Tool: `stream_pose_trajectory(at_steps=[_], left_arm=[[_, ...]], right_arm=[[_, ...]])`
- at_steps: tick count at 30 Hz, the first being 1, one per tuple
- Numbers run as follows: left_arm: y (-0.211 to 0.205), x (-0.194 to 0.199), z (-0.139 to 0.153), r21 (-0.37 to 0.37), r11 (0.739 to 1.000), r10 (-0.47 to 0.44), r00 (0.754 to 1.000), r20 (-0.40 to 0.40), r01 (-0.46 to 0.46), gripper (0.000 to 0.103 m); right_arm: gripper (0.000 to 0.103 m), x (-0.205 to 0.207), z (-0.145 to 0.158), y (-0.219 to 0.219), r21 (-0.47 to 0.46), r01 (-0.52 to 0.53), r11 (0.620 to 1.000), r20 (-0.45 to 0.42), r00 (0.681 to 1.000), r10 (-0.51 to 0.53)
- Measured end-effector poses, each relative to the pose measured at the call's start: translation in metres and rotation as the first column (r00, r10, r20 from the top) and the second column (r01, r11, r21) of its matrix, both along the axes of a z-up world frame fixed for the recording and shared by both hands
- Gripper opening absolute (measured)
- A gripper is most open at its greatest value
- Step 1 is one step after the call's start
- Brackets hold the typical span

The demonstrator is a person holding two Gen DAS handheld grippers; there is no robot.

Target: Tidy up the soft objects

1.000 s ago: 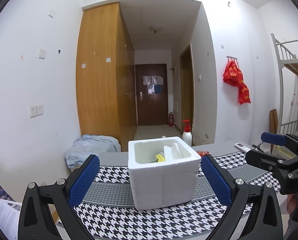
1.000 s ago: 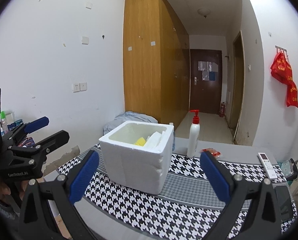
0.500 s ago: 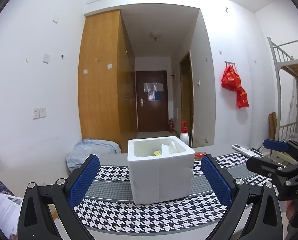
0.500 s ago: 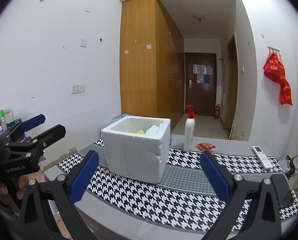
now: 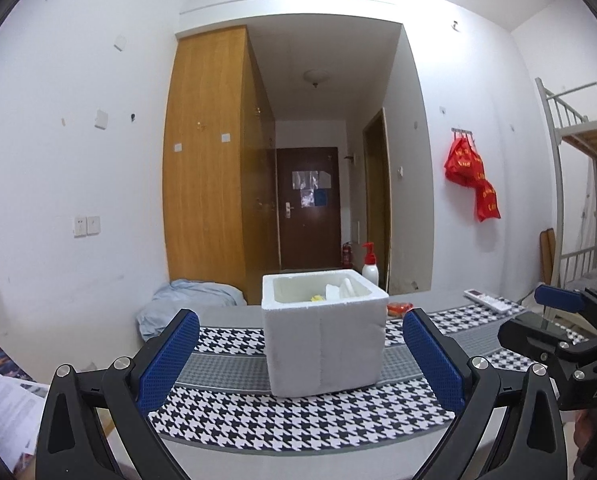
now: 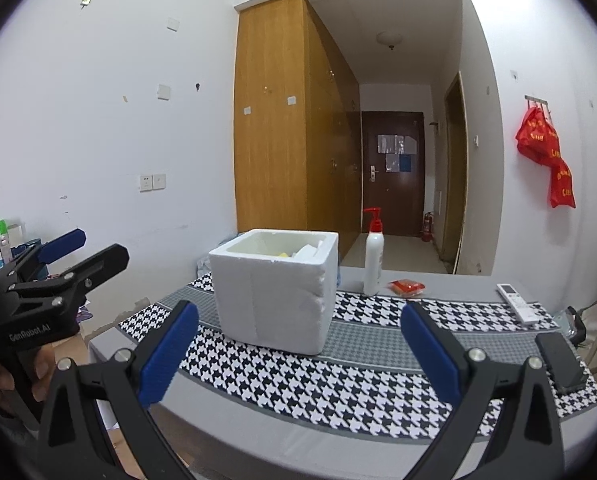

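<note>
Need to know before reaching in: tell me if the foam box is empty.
Not empty. The foam box is lidless, and a yellow item and white pieces show inside.

Black plastic left tongs (image 5: 298, 360), right tongs (image 6: 298, 348), blue textured pads, silver screws, white "GenRobot.AI" lettering

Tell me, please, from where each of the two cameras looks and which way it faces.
Left wrist view: sits on the open left hand-held gripper, facing the white foam box head-on; the right hand-held gripper shows at its right edge.
Right wrist view: sits on the open right hand-held gripper, seeing that box from its right; the left hand-held gripper and a hand show at left.
Shared: box, black-and-white houndstooth cloth, white pump bottle with red top.
</note>
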State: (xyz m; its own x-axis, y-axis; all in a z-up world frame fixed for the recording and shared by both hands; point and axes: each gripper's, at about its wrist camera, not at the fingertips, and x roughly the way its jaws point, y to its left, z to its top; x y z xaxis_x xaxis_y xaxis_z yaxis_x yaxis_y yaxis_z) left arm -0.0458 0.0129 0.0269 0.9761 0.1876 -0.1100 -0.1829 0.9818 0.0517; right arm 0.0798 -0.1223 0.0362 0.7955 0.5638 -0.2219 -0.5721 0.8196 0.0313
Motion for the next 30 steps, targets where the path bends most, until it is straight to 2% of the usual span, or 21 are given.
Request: stream_pose_trajectory(at_steps=[3,9,24,30], left_arm=[[-0.005,-0.008,-0.005,0.021,1.0,-0.002,1.0,0.01,0.002,0.102],[-0.005,-0.021,-0.007,0.008,1.0,-0.015,1.0,0.018,0.014,0.102],[-0.002,-0.013,-0.022,-0.016,1.0,0.001,1.0,-0.022,-0.001,0.102],[-0.006,-0.016,-0.023,-0.001,1.0,-0.001,1.0,-0.022,0.001,0.102]], right_arm=[[0.102,-0.005,-0.004,-0.001,0.001,-0.002,1.0,0.003,1.0,0.002],[0.102,-0.016,-0.006,-0.003,0.007,0.009,1.0,0.012,1.0,-0.009],[0.102,-0.009,-0.021,-0.005,-0.008,0.039,0.999,-0.017,0.999,-0.039],[0.102,-0.014,-0.019,-0.006,-0.009,0.036,0.999,-0.01,0.999,-0.036]])
